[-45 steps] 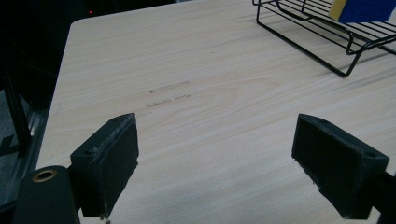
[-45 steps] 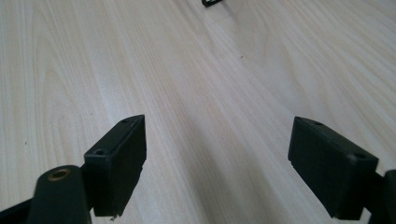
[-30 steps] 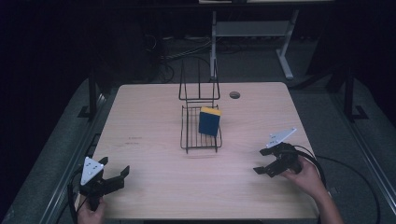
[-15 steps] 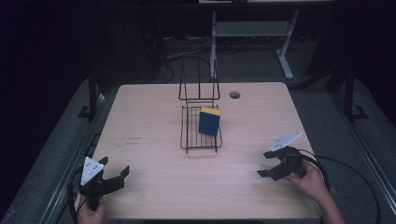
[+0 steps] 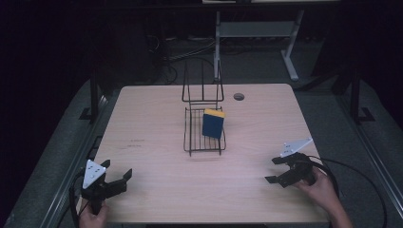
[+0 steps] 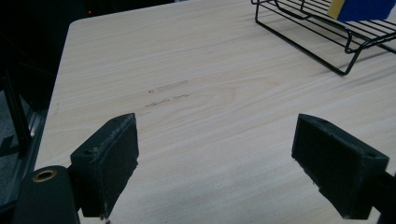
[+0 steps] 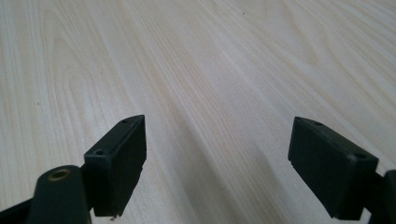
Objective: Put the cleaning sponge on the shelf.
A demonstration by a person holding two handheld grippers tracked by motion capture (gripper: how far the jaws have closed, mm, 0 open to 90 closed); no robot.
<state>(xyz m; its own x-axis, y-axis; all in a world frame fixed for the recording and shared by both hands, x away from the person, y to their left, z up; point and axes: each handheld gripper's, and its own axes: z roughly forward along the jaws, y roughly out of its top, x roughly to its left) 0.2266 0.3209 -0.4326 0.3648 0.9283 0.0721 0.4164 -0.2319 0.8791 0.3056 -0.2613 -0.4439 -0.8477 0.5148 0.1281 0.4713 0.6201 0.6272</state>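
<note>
Both claws gape empty: the left claw [image 5: 117, 179] at the surface's [image 5: 157, 123] near-left corner, the right claw [image 5: 274, 170] near-right; a sponge [image 5: 213, 123] stands in the central rack [image 5: 190, 137].

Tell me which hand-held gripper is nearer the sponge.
Right, narrowly. The right hand-held gripper sits right of and below the sponge; the left hand-held gripper sits farther down-left.

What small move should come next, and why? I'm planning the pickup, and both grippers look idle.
Probably bring the right gripper forward and left toward the blue and yellow sponge. The sponge stands on edge in the black wire rack at mid-table, both grippers are open and empty near the front edge, and the right one sits a little nearer.
</note>
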